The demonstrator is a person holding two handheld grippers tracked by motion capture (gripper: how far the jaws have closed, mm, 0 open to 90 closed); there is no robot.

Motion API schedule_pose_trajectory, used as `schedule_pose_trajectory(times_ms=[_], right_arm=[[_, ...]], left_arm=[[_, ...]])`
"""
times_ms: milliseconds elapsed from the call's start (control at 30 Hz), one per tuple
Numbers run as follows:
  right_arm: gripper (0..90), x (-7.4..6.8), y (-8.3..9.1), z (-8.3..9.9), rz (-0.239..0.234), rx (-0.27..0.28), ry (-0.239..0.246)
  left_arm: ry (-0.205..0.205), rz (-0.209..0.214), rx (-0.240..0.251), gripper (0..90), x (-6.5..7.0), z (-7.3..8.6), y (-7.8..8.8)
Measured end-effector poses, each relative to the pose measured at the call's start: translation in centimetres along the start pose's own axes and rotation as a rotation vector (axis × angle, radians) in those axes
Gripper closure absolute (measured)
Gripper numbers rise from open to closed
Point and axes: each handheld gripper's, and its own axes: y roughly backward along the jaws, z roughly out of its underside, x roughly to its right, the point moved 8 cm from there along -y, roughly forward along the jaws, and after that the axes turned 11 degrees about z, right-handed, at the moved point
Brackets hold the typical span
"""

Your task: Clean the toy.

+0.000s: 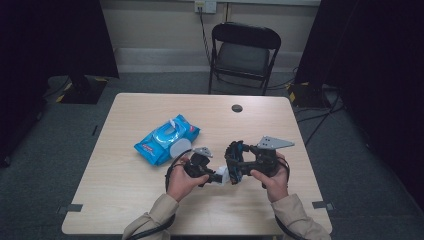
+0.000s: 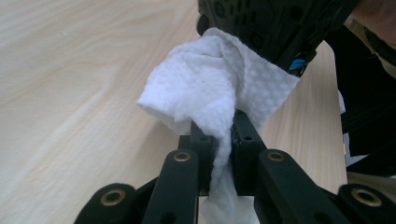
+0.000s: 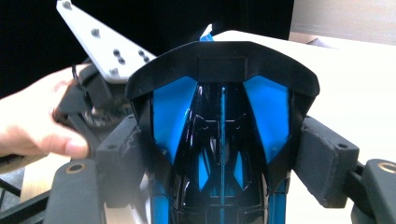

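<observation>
Two grippers meet over the near middle of the table point(image 1: 125, 165): our left gripper point(image 1: 216, 176) is clenched on a white wipe point(image 2: 210, 88), and our right gripper point(image 1: 234, 161) clamps a glossy black-and-blue object point(image 3: 222, 140) between its pads (we cannot tell what it is). We judge the step in hand to be wiping, since the wipe is pressed against the object's black shell. Next we would rub the wipe across the shell with the right grip kept firm; the blue wipes pack point(image 1: 167, 137) lies just behind the left hand point(image 1: 181, 182).
</observation>
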Motion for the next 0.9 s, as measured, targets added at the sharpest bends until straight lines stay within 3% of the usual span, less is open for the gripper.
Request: schedule_pose_trajectory(times_ms=[167,367,900], right_arm=[[25.4,0.1,0.0,0.2,-0.004,-0.007,-0.005],[25.4,-0.1,-0.1,0.4,-0.008,-0.009,-0.004],[25.4,-0.1,-0.1,0.6,-0.014,-0.016,-0.003]], left_arm=[[-0.009,-0.037,0.034,82.3,-0.3,-0.8,2.1],[-0.015,-0.052,0.069,82.2,-0.2,-1.7,3.7],[-0.053,-0.080,0.128,82.2,0.3,-4.8,5.8]])
